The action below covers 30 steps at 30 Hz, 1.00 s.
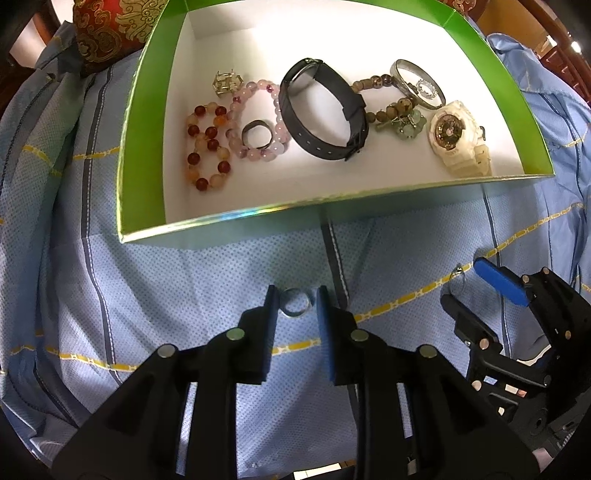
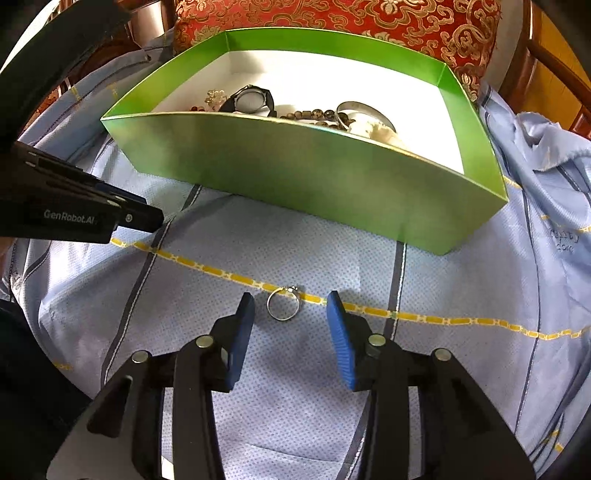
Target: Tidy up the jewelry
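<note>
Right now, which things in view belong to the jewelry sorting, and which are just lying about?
Part of the job:
- band ring between the left gripper fingers
- thin ring between the open right gripper fingers
- green box with bracelets and watches

Just lying about:
- blue cloth
- red brocade cushion

two silver rings (image 1: 295, 303) (image 2: 283, 304) flat on blue cloth (image 1: 184, 280) before green box (image 1: 147, 110)
</note>
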Available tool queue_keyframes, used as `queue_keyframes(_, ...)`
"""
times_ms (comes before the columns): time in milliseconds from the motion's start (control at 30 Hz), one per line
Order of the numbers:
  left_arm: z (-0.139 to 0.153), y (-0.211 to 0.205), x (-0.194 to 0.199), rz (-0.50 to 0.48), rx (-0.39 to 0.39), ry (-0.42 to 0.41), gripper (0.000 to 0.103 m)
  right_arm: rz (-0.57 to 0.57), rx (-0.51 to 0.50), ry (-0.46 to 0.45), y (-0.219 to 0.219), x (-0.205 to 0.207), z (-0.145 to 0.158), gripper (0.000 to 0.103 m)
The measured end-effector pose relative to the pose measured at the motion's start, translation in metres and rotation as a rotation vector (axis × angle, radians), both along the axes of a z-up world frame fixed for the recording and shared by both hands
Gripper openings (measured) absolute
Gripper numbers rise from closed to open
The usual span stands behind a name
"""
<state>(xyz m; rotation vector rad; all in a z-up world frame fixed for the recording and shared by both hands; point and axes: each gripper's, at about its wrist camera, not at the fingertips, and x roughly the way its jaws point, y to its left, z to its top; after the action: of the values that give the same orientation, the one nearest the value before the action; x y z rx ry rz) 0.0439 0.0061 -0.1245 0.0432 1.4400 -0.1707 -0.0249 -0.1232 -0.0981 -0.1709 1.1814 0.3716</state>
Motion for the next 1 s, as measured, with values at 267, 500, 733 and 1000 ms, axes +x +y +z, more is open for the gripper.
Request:
queue_keyframes(267, -0.004, -0.005, 0.0, -0.016, 0.004, -0.006, 0.029, 0.008, 0.0, -0.005, 0.003, -0.001, 0.0, 0.041)
queue_keyframes(500, -0.002, -0.003, -0.001, -0.01, 0.025, -0.019, 0.019, 0.036, 0.003, -0.002, 0.013, 0.002, 0.0, 0.025)
queue_keyframes(733, 0.001, -0.001, -0.001, -0.014, 0.025, -0.027, 0.018, 0.043, 0.0, -0.003, 0.016, 0.002, 0.001, 0.019)
queue_keyframes(1000, 0.025, -0.004, -0.01, -0.034, -0.001, -0.075, 0.018, 0.03, 0.006, -0.009, 0.009, 0.001, 0.008, 0.019)
